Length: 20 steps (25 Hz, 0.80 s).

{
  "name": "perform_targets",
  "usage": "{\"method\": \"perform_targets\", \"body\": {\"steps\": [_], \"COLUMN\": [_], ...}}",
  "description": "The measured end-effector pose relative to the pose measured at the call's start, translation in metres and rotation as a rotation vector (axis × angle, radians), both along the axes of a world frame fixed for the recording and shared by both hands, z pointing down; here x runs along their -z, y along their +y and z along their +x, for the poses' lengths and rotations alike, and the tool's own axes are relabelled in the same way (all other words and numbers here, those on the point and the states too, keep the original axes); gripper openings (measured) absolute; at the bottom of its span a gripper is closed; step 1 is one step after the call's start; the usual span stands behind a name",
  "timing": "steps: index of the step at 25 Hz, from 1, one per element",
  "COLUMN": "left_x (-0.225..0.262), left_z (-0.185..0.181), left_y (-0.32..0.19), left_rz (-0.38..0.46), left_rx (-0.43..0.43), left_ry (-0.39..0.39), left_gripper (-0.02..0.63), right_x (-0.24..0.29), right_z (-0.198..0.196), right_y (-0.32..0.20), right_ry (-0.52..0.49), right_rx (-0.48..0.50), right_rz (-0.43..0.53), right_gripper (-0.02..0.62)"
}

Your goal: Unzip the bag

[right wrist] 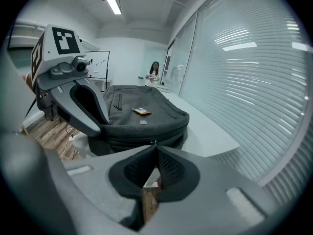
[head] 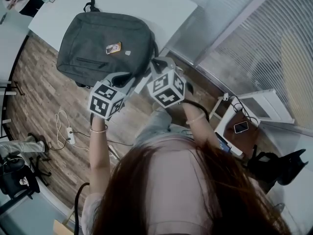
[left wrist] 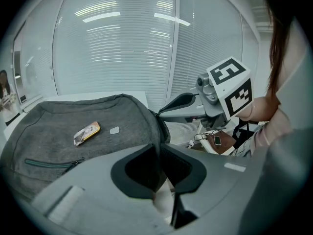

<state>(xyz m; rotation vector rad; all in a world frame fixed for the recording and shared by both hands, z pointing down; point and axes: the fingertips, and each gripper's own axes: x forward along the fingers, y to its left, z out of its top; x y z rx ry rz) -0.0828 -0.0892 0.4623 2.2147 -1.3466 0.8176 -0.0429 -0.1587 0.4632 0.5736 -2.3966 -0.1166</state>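
Note:
A grey backpack [head: 98,43] lies flat on a white table [head: 146,4], with its near edge facing me. My left gripper [head: 128,76] is at that near edge; in the left gripper view its jaws [left wrist: 160,147] are shut on the edge fabric of the backpack [left wrist: 73,121]. My right gripper [head: 155,62] is at the backpack's near right corner. In the right gripper view its jaws [right wrist: 155,146] are closed on a small metal zipper pull [right wrist: 153,142] on the side of the backpack [right wrist: 142,121]. The zipper track along that side looks closed.
A small orange packet [head: 113,48] lies on top of the backpack, near a front pocket zipper [head: 90,61]. Slatted blinds stand to the right of the table. On the wooden floor are cables [head: 66,126], a chair [head: 19,175] and a low stand holding a phone [head: 240,127].

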Motion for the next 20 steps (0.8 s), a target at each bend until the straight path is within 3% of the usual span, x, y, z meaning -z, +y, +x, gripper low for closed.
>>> {"method": "perform_targets", "body": {"steps": [20], "left_x": [0.000], "left_z": [-0.002], "left_y": [-0.002], "left_rz": [-0.005], "left_rx": [-0.002], "left_ry": [0.062], "left_gripper": [0.057], "right_x": [0.000], "right_z": [-0.006], "right_y": [-0.045], "right_ry": [0.035], "right_rx": [0.031], "right_rz": [0.022], "right_gripper": [0.012]}}
